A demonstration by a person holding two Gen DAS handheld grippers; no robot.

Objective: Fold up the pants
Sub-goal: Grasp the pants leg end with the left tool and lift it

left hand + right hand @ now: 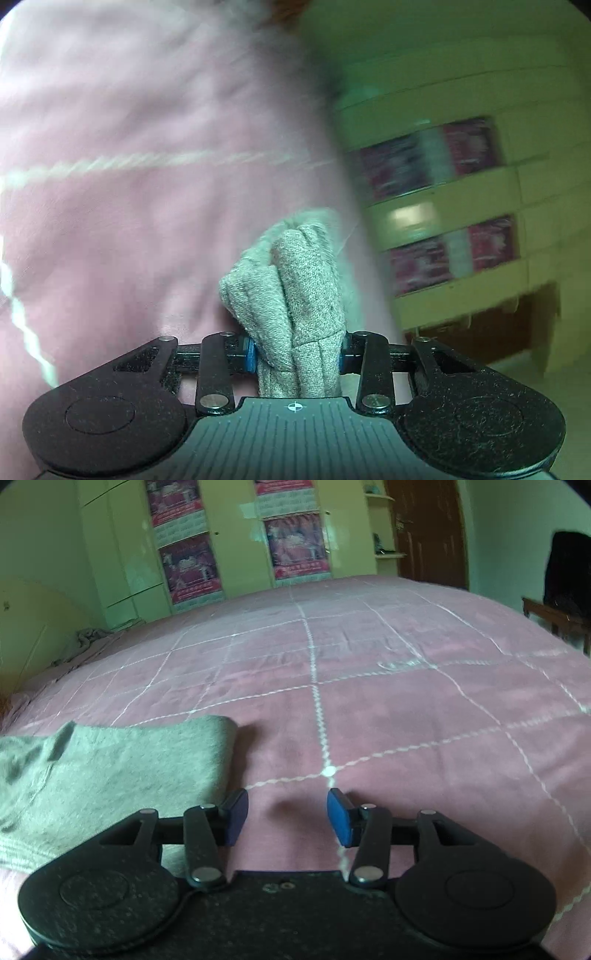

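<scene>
Our left gripper (297,354) is clamped on a bunched fold of the grey pants (291,288). Our right gripper (287,818) has jaws apart over the pink bedspread (406,720), pants lying just left of them.

We look across a wide bed under a pink quilted bedspread (369,686) with a pale stitched grid. At twelve o'clock stands a yellow-green wardrobe (122,554), its doors hung with pink posters (297,546). At one o'clock we see small wall shelves (388,554) beside a dark brown door (432,531). At three o'clock a dark wooden chair (561,616) carries something black. Soft greenish light fills the room.
</scene>
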